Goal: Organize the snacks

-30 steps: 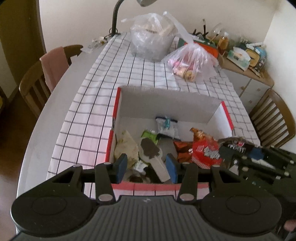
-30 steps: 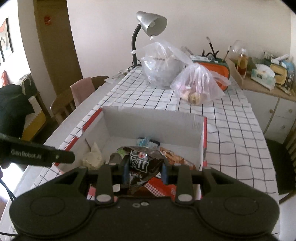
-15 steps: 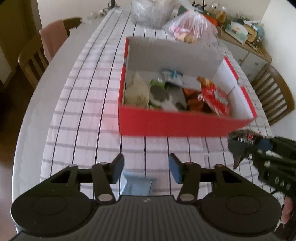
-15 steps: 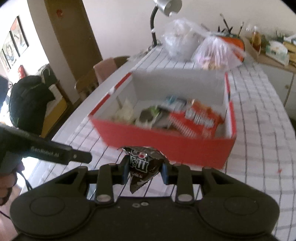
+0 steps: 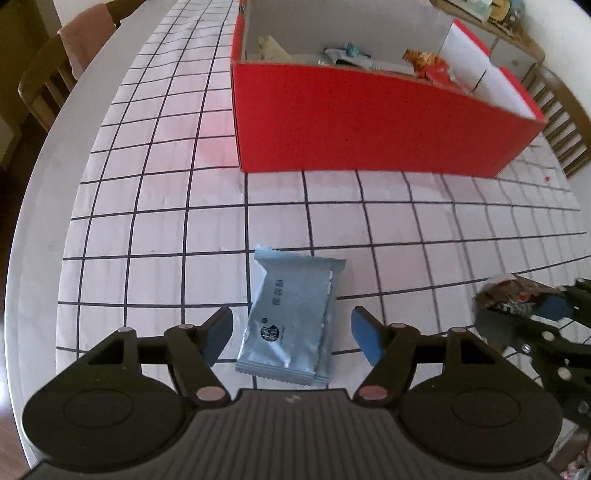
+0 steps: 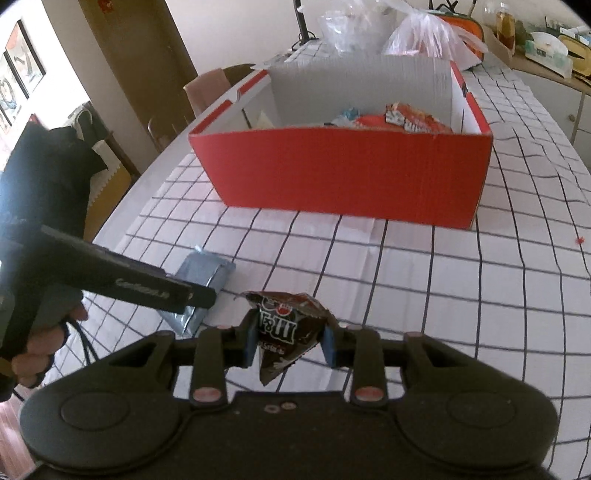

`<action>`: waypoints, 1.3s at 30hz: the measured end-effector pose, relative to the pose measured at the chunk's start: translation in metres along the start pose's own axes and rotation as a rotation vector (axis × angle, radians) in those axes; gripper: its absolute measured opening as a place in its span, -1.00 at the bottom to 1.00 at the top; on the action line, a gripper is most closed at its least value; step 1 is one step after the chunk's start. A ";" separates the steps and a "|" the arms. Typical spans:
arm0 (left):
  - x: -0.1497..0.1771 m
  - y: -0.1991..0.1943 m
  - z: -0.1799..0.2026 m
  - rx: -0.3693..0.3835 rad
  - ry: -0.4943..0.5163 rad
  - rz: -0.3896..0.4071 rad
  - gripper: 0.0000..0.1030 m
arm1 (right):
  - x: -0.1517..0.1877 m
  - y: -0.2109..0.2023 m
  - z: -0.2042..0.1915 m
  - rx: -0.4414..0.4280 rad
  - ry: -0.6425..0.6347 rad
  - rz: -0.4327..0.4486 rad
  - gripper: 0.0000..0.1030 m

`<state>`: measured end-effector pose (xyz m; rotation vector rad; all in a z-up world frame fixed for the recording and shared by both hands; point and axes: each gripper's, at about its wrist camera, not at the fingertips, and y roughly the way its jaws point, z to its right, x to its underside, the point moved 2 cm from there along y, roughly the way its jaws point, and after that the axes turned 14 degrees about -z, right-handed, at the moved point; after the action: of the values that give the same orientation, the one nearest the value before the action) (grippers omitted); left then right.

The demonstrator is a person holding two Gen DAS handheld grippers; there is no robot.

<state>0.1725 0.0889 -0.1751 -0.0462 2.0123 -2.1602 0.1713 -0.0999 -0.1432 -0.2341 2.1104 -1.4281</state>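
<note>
A silver-blue snack packet [image 5: 291, 317] lies flat on the checked tablecloth. My left gripper [image 5: 291, 338] hangs over it, jaws opening, one finger on each side and neither pad touching it. The same packet [image 6: 201, 284] shows in the right wrist view, partly hidden under the left gripper's dark body [image 6: 122, 280]. My right gripper [image 6: 290, 339] is shut on a dark brown candy bag [image 6: 286, 328], held just above the cloth. That bag [image 5: 511, 293] shows at the right edge of the left wrist view. The red box [image 5: 369, 122] with several snacks stands behind.
Wooden chairs [image 5: 48, 81] stand at the table's left and right sides. Two clear plastic bags [image 6: 424, 33] and a lamp base sit behind the box. A sideboard [image 6: 546, 48] with clutter lines the right wall. A person's hand [image 6: 40, 347] grips the left tool.
Both grippers pulled back from over the box and dropped towards the near tablecloth. The left jaws spread wider above the silver-blue packet. The right gripper kept the candy bag.
</note>
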 end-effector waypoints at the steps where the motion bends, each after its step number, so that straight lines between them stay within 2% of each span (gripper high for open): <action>1: 0.000 0.002 0.000 -0.003 0.007 -0.002 0.36 | 0.000 0.001 0.000 0.002 0.000 -0.002 -0.37; 12: -0.006 0.016 -0.003 -0.039 0.004 0.004 0.34 | 0.003 0.004 0.002 0.013 0.009 -0.010 -0.37; 14: -0.007 0.016 -0.003 -0.045 -0.003 0.013 0.28 | 0.004 0.004 0.002 0.014 0.009 -0.010 -0.37; 16: -0.006 0.015 -0.003 -0.061 -0.002 0.024 0.04 | 0.004 0.003 0.003 0.017 0.011 -0.009 -0.37; 19: -0.005 0.013 -0.003 -0.064 -0.009 0.031 -0.09 | 0.004 0.003 0.002 0.025 0.015 -0.006 -0.37; 23: -0.003 0.010 -0.003 -0.063 -0.028 0.026 -0.09 | 0.005 -0.002 0.003 0.036 0.021 0.008 -0.38; 29: 0.006 -0.007 0.001 -0.031 -0.052 0.042 -0.09 | 0.005 -0.019 0.006 0.044 0.030 0.043 -0.38; 39: 0.013 -0.065 0.014 0.016 -0.064 0.140 -0.09 | -0.012 -0.061 0.010 0.057 0.024 0.150 -0.38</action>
<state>0.1541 0.0768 -0.1104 0.0260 1.9028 -2.0626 0.1764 -0.1279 -0.0871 -0.0355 2.0566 -1.4067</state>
